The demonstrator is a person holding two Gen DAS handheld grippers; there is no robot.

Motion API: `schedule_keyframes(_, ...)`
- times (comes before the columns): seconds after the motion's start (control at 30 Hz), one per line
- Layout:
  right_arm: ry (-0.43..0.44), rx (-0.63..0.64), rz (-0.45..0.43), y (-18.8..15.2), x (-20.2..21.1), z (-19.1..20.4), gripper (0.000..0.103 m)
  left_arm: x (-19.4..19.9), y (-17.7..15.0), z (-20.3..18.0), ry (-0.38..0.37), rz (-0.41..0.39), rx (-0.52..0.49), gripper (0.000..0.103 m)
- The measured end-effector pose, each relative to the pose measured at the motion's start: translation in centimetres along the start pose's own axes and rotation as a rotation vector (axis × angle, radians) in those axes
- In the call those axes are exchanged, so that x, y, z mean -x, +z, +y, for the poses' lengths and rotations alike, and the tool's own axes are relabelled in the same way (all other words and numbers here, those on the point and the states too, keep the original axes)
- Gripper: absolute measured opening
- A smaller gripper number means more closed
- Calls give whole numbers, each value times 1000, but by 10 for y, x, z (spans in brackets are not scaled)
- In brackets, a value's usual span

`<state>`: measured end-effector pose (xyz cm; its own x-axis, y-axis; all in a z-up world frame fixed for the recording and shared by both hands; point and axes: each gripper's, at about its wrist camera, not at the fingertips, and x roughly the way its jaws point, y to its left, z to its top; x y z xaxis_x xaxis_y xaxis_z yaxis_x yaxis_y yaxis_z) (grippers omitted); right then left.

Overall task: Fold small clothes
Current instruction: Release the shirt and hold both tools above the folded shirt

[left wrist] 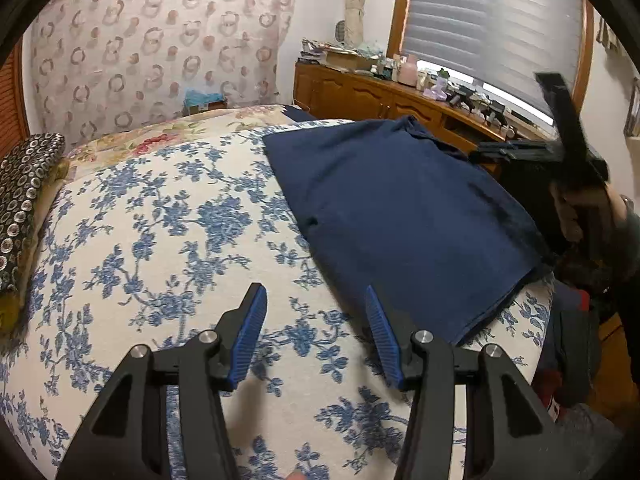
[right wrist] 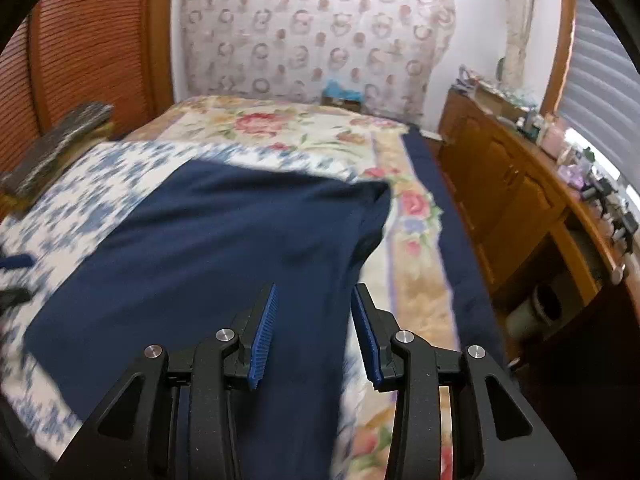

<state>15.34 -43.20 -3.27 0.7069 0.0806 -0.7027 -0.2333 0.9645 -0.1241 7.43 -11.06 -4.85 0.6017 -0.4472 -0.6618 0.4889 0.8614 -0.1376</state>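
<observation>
The navy garment (right wrist: 208,248) lies flat on the bed (left wrist: 160,220), long axis running away from the right tool (right wrist: 312,332), whose jaws stand apart above its near edge, gripping nothing. The left tool (left wrist: 316,332), also apart and empty, hovers left of the garment, farther off.

soft cloth on the bed, hard plastic and metal on the claws

ahead of the left claw (left wrist: 316,300) lies a matt navy garment (left wrist: 396,216) of soft knit cloth on a woven blue-flowered bedspread (left wrist: 168,216); the claw's frame is matt black plastic, its pads (left wrist: 250,336) ribbed blue rubber, its pins shiny metal. the right claw (right wrist: 314,300) is built the same, with a glossy wooden cabinet (right wrist: 508,200) to its right and a printed cloth hanging (right wrist: 320,28) far ahead.
</observation>
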Motion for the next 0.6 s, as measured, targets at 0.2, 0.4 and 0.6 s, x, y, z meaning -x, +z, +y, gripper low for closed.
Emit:
schedule_keyframes(0.2, 61, 1, 2, -37, 17, 23, 38, -8, 0, -13, -9, 35, -28, 50)
schedule_keyframes(0.4, 69, -13, 1, -58, 26, 28, 38, -13, 0, -22, -5, 57, -35, 50)
schedule_keyframes(0.6, 52, -25, 23, -76, 26, 24, 38, -12, -1, -25, -39, 59, -25, 50)
